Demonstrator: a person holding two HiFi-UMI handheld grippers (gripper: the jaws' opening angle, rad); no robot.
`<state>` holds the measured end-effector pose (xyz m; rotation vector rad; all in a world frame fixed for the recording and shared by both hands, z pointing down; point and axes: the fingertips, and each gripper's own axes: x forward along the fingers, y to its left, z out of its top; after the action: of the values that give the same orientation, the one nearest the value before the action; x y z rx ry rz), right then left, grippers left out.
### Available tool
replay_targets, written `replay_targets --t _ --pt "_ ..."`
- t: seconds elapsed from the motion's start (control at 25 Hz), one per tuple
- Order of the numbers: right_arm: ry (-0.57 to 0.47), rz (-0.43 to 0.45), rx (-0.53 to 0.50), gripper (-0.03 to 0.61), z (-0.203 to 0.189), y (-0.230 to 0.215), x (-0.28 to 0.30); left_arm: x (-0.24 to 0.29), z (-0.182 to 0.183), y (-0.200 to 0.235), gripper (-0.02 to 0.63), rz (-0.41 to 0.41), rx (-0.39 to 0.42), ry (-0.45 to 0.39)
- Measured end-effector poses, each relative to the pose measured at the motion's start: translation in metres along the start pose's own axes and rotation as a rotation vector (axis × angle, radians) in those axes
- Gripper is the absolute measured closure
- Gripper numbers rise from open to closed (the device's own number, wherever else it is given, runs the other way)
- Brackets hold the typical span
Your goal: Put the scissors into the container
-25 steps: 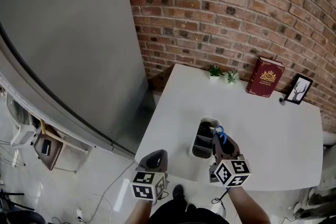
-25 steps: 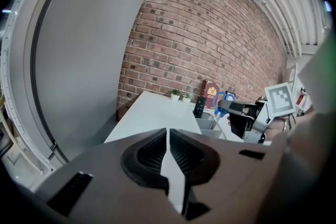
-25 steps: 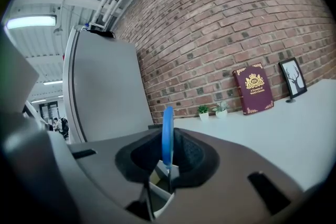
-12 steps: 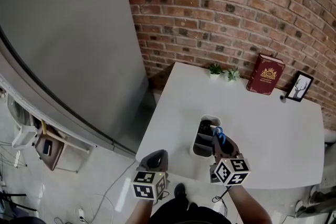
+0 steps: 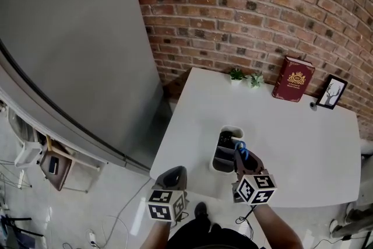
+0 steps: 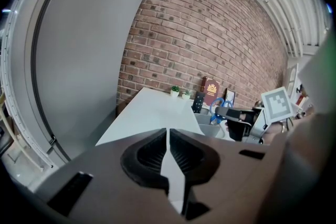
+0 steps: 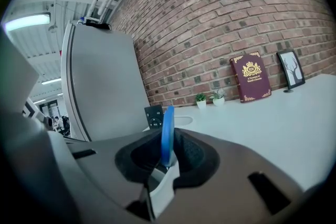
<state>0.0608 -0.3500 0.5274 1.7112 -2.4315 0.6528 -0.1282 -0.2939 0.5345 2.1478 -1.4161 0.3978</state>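
1. Scissors [image 5: 242, 151]: hanging by the blue handle just at the right near edge of the container [image 5: 217, 166], blades out of sight; risking a snag on the rim or on the black remote [image 5: 226, 139] standing inside.
2. Also risking tipping the light container on the worktop [image 5: 303, 143] by pushing down off-centre.
3. Pinching only a thin handle loop, so possibly letting the scissors swing or drop beside the container.
4. Right hand-held gripper [image 5: 240, 155]: clamping tight on that handle, jaws almost meeting.
5. Left hand-held gripper [image 5: 173, 176]: hovering left of the container, off the worktop edge, jaws pressed together, grasping nothing.
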Motion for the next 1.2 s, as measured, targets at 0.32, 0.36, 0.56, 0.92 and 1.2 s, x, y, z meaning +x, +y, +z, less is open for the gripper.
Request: replay_targets --t 0.32,0.36,0.56,0.92,1.2 --pt "0.012 0.018 0.002 0.525 -0.005 0.0 -0.002 0.0 -0.004 -0.002 0.591 0.007 -0.001 0.005" --pt "0.011 0.021 0.003 0.524 -0.004 0.0 -0.002 0.0 -0.005 -0.002 0.591 0.007 -0.002 0.007" --pt "0.012 0.028 0.019 0.485 -0.006 -0.003 -0.005 0.002 -0.007 -0.006 0.591 0.001 0.001 0.015" --pt "0.035 0.046 -0.036 0.476 -0.014 0.003 -0.02 0.004 -0.011 -0.018 0.592 -0.013 0.011 0.02" --pt "0.043 0.04 -0.041 0.471 -0.019 0.006 -0.04 0.001 -0.013 -0.03 0.591 -0.024 0.015 0.012"
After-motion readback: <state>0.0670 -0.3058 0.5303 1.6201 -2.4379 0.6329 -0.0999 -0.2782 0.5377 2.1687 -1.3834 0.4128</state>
